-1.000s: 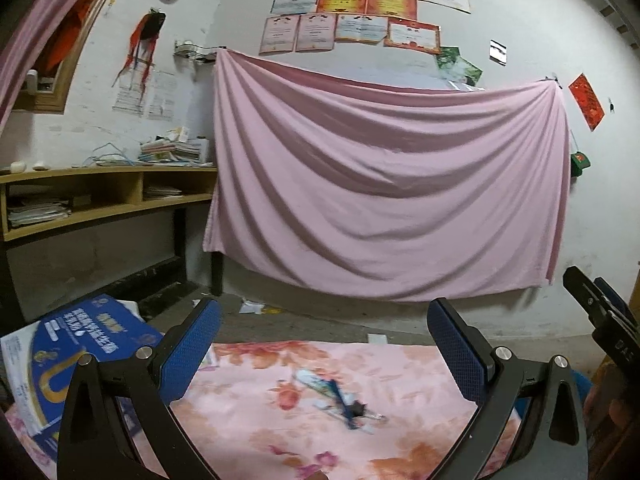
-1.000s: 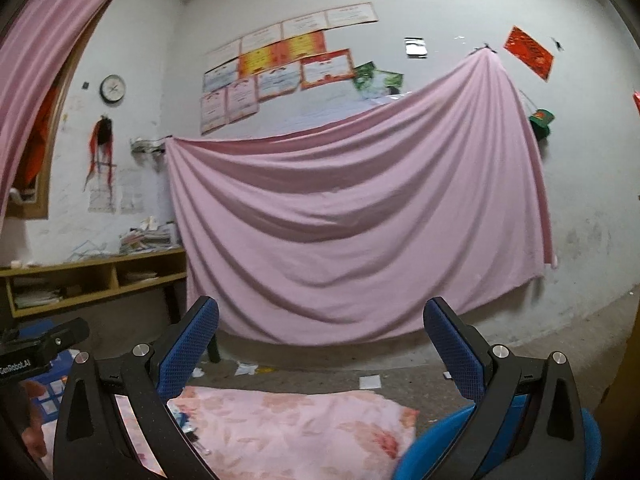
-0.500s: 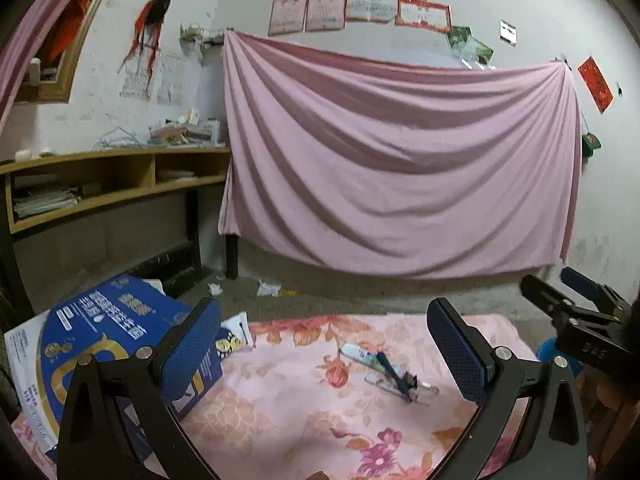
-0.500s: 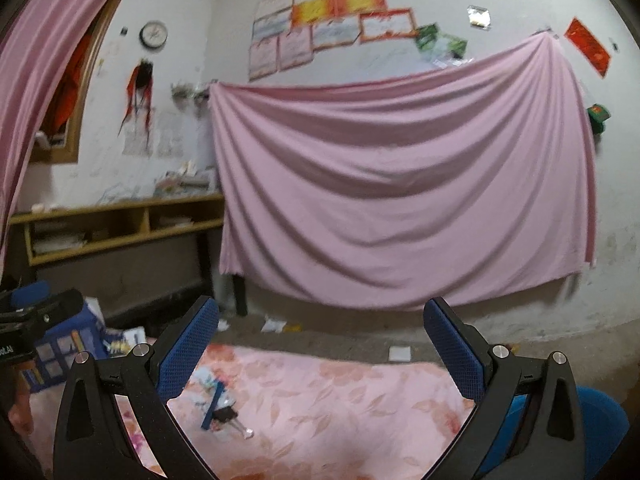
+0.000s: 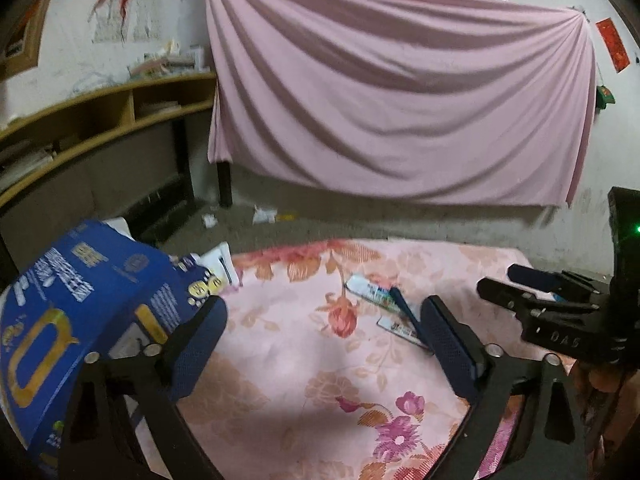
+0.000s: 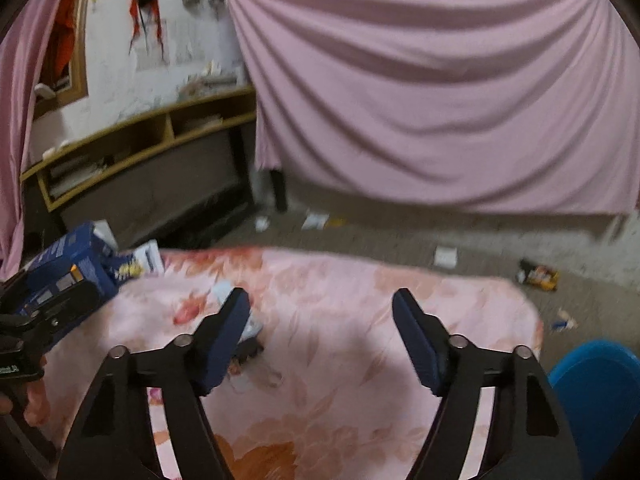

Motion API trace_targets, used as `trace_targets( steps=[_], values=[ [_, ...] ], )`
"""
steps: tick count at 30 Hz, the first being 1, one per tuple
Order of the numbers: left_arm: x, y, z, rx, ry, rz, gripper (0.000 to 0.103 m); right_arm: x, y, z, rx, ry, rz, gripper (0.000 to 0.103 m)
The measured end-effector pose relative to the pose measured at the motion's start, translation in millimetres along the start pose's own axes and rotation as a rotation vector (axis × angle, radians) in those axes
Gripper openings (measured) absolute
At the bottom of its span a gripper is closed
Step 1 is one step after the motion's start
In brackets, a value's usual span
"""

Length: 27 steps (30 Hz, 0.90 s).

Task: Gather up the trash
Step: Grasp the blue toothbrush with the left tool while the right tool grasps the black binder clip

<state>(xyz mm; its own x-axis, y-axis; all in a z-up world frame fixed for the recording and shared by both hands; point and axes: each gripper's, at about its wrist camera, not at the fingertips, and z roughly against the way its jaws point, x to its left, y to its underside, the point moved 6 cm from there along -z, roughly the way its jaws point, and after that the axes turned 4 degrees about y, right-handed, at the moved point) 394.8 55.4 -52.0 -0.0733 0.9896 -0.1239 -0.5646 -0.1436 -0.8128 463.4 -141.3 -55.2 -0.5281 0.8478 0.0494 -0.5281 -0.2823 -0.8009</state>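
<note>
both grippers' jaws are closing on nothing; the blurred wrappers (image 6: 244, 344), perhaps trash, hide behind a pad.

Right gripper (image 6: 322, 316) closing, empty, above floral cloth (image 6: 340, 292); wrappers (image 6: 248, 344) beside.

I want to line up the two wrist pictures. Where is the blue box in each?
Left wrist: the blue box fills the lower left, on the near-left edge of the floral cloth, partly behind the left finger.
Right wrist: the blue box is small, at the left edge, mid-height, just above the other gripper.
Shared landmark: the pink sheet hanging on the wall, top centre in both.
</note>
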Motion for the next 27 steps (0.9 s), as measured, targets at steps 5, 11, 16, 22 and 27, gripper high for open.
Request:
trace_targets(
  steps=[5,11,16,22,27],
  values=[
    [4.1,5.8,-24.3,0.095,0.032,0.023,0.066,9.7,15.0,-24.8,0.143,-0.046,0.035,0.060],
    [7.0,10.1,-41.4,0.163,0.073,0.057,0.052,21.5,22.5,-38.2,0.222,-0.121,0.038,0.055],
    [5.4,10.6,-50.7,0.192,0.118,0.074,0.044,29.2,24.2,-47.7,0.263,-0.174,0.033,0.051],
    [-3.8,9.4,-55.7,0.216,0.173,0.083,0.037,33.3,25.1,-58.3,0.301,-0.236,-0.004,0.032],
    [-12.0,8.7,-59.5,0.233,0.206,0.076,0.036,33.5,27.9,-62.6,0.317,-0.242,-0.016,0.027]
  ],
)
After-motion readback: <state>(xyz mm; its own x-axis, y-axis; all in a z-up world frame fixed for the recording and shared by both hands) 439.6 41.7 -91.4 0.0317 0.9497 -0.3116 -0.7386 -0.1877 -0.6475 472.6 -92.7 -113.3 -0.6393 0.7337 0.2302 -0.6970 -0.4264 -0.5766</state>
